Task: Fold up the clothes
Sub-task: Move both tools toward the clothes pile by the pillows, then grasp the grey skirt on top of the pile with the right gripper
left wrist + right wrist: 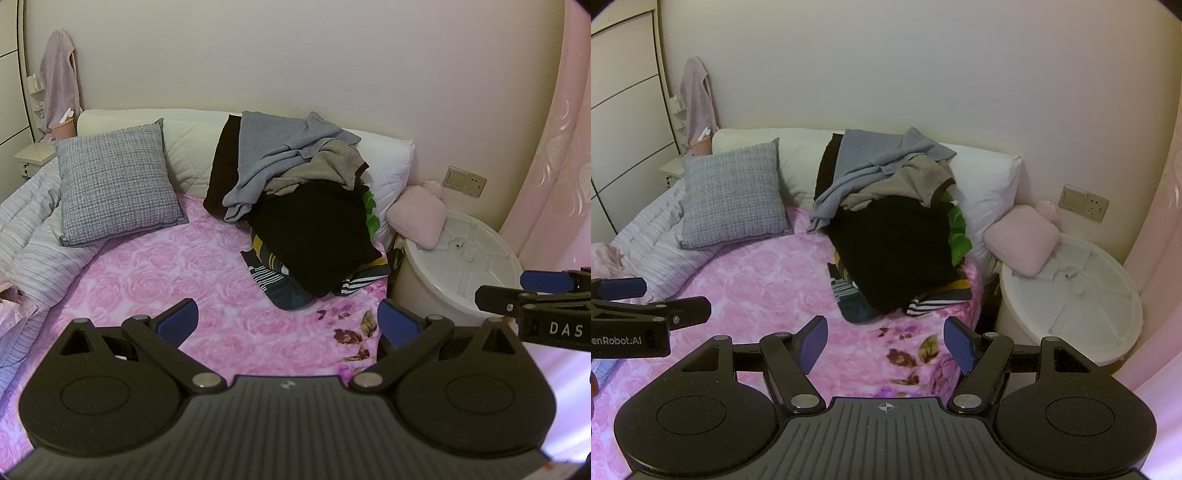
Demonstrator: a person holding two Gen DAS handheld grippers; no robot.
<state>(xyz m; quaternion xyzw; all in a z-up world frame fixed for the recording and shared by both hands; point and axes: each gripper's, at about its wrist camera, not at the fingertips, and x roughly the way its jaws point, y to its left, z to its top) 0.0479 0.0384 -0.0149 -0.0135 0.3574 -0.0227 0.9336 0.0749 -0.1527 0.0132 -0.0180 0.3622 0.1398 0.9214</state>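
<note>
- Left wrist view looks forward over the bed [207, 258] towards the wall, well back from the clothes pile [299, 192].
- Right wrist view faces alike; both share the pile [886, 221].

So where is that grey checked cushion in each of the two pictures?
Left wrist view: the grey checked cushion sits left of centre, propped against the white headboard pad, left of the clothes pile.
Right wrist view: the cushion is again left of centre, slightly nearer the middle, leaning on the same pad.
Shared landmark: the clothes pile lies to the cushion's right in both views.
</note>
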